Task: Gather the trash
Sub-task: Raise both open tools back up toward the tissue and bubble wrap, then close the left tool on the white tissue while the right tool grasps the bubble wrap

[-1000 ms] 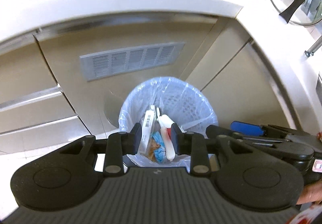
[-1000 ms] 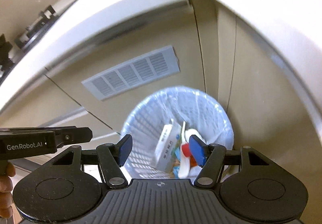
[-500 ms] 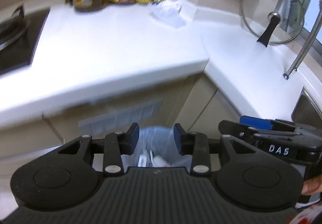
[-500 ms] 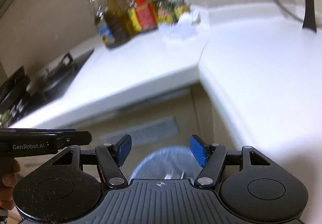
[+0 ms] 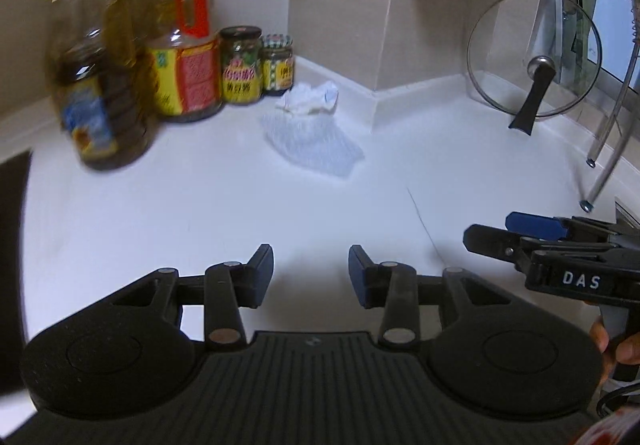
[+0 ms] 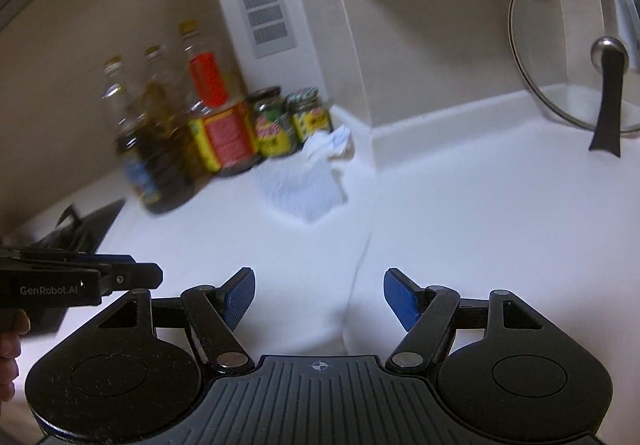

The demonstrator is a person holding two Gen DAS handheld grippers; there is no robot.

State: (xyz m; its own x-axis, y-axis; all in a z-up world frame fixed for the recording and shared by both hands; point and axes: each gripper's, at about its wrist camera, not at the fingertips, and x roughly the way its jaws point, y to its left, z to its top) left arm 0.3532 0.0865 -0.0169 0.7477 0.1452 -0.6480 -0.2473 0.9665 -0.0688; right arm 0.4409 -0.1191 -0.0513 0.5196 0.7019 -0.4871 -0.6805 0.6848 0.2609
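Both grippers, left (image 5: 311, 273) and right (image 6: 319, 299), are opening over the counter (image 5: 200, 213) with nothing between the jaws. Crumpled tissue (image 5: 310, 101) and a plastic wrapper (image 5: 314, 143) sit far back, right of the jars (image 5: 256, 63).

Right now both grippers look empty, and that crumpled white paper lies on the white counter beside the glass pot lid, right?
Not quite. The crumpled white paper lies beside the small jars in the corner, apart from the glass pot lid, as the left wrist view shows. Both grippers, left and right, are indeed empty.
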